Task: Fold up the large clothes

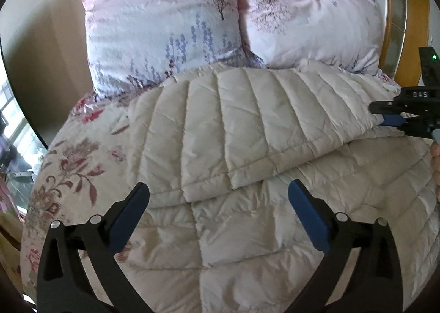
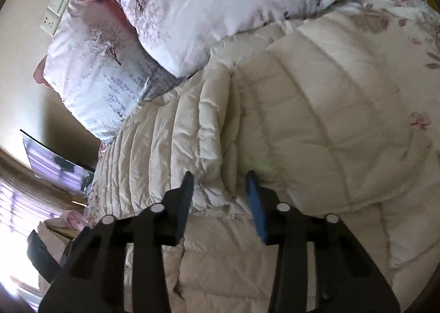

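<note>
floral bedsheet (image 1: pixel 68 164) covered the bed, showing at 9 o'clock in the left wrist view and at 2 o'clock in the right wrist view. beige wall (image 1: pixel 49 37) sat behind it at 10 o'clock, with a socket plate (image 2: pixel 56 8) at 10 o'clock in the right wrist view. two pink printed pillows stood at the headboard end: left pillow (image 1: pixel 159 26) at 11 o'clock, right pillow (image 1: pixel 310 26) at 1 o'clock, touching each other.

cream quilted down jacket (image 1: pixel 233 131) lay spread on the sheet at centre, its top edge against the pillows. one flap was folded over the lower layer, hem running across the middle of the left wrist view.

left gripper (image 1: pixel 218 197) sat at 6 o'clock over the jacket, fingers spread wide, nothing between them. couldn't tell if the tips touched the fabric.

right gripper (image 2: pixel 218 183) came in at 3 o'clock in the left wrist view, at the edge of the folded flap. in its own view the fingers were partly closed with a bunched ridge of jacket fabric between them; view was blurred, so can't tell if it was actually clamped.

wooden headboard (image 1: pixel 390 10) was at 2 o'clock.
</note>
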`<state>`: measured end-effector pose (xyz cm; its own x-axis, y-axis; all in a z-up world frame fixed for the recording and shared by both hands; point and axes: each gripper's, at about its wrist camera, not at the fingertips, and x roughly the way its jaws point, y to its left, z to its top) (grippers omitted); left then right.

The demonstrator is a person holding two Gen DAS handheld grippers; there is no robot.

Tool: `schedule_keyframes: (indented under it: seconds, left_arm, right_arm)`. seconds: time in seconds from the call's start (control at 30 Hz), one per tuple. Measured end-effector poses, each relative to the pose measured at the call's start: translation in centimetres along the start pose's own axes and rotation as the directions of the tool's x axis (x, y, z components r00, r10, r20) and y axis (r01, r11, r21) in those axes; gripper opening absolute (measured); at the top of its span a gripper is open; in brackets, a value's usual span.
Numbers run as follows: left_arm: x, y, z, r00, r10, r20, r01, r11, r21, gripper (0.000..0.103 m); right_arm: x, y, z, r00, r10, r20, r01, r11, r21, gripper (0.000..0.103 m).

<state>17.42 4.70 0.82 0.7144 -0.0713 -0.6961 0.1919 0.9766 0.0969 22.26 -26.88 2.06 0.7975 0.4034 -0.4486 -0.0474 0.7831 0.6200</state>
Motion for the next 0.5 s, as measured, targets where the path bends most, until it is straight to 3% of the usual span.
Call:
schedule_keyframes:
  seconds: [0.07,0.13,0.37,0.5]
  left_arm:
    - [0.3,-0.2,-0.2,1.000,0.002,-0.018,-0.002,1.000,-0.004,0.102]
    - [0.4,-0.4,-0.5,1.000,0.015,-0.025,-0.015,1.000,-0.001,0.102]
    - [0.7,-0.3,-0.7,0.998,0.053,-0.035,-0.053,0.999,0.001,0.102]
    - [0.9,-0.2,-0.8,0.997,0.060,-0.045,-0.060,0.998,-0.003,0.102]
  right_arm:
    - [0.6,0.3,-0.1,1.000,0.015,-0.010,-0.015,1.000,-0.002,0.029]
    - [0.9,0.6,-0.2,1.000,0.029,-0.012,-0.029,1.000,-0.012,0.011]
    - [-1.8,1.8,-0.4,0.995,0.008,0.103,-0.001,0.998,-0.062,0.006]
    - [-2.9,1.5,-0.7,0.986,-0.054,0.155,0.064,0.996,-0.061,0.006]
